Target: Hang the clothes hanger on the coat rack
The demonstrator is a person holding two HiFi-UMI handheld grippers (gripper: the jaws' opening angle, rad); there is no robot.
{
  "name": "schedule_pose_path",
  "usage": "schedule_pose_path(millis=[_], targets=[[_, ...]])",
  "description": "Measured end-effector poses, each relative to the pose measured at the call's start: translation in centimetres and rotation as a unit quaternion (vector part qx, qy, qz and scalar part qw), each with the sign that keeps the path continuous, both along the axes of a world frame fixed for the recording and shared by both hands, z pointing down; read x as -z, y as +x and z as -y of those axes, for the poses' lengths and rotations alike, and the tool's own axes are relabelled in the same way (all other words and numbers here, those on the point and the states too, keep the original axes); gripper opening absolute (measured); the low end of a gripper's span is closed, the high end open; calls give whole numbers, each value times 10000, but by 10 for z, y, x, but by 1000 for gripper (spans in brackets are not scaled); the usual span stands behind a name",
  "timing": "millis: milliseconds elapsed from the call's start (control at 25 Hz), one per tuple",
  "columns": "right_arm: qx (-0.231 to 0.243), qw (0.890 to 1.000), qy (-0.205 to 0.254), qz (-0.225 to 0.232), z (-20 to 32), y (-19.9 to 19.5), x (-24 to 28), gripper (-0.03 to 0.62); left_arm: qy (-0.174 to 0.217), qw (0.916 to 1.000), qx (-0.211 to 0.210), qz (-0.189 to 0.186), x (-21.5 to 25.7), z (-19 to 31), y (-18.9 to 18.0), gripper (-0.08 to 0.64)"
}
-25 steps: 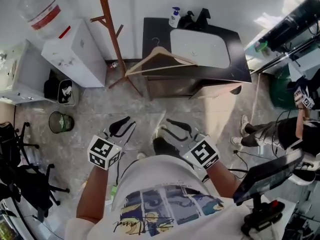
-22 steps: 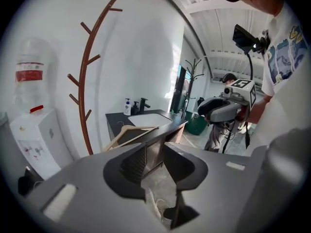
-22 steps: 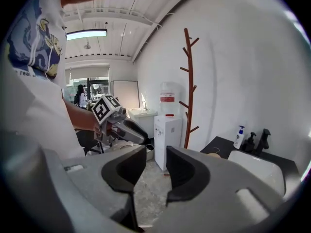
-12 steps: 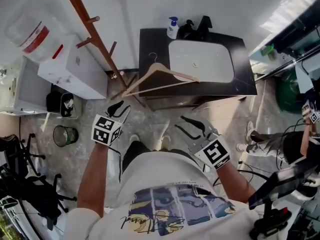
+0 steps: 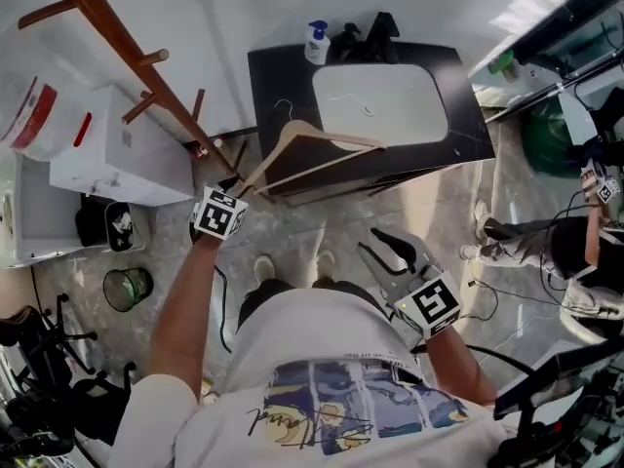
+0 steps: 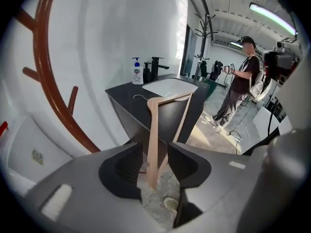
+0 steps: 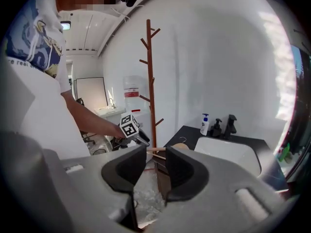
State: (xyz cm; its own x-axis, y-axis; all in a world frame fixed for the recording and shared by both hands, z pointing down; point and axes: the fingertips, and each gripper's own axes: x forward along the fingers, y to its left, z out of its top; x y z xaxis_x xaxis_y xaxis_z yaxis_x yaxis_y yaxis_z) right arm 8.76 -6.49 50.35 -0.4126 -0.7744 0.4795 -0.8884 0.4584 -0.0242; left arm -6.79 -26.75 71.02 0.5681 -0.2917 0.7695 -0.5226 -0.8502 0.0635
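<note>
Reaching in with the left gripper (image 6: 154, 160), just opened its jaws around the low end of the clothes hanger (image 6: 152, 130), not pinching it. Found it lying across the front left edge of the black counter (image 5: 466, 130), near the coat rack (image 5: 117, 42). Held the right gripper (image 7: 155, 166) well apart, jaws just spread wide, empty.

The coat rack (image 5: 117, 43) runs out through the upper left corner of the head view, so its top is unseen. The water bottle (image 5: 29, 115) is cut by the left edge. There the marker cube (image 5: 219, 213) hides the hanger (image 5: 292, 135)'s lower left tip and the left gripper (image 6: 154, 153)'s claw. Its own view shows the jaws just opening, with the hanger arm between them. The bystander (image 5: 575, 252) at the right edge is cropped.
</note>
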Motion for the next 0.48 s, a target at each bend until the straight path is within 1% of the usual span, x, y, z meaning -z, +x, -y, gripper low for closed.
schedule_pose_path(millis=[120,280,480], targets=[[-255,9997,-67,-2,2,-6,2,123,-190,9997,-162,77,-19,10,4,177],[-535,9984,-192,-66,-2,-9,0,123,-424,9985,-336,34,-37,14,16,186],[-857,9960,-212,-133,-5,-4,4,123,-581,9969,-523,131,-54,17,27,198]])
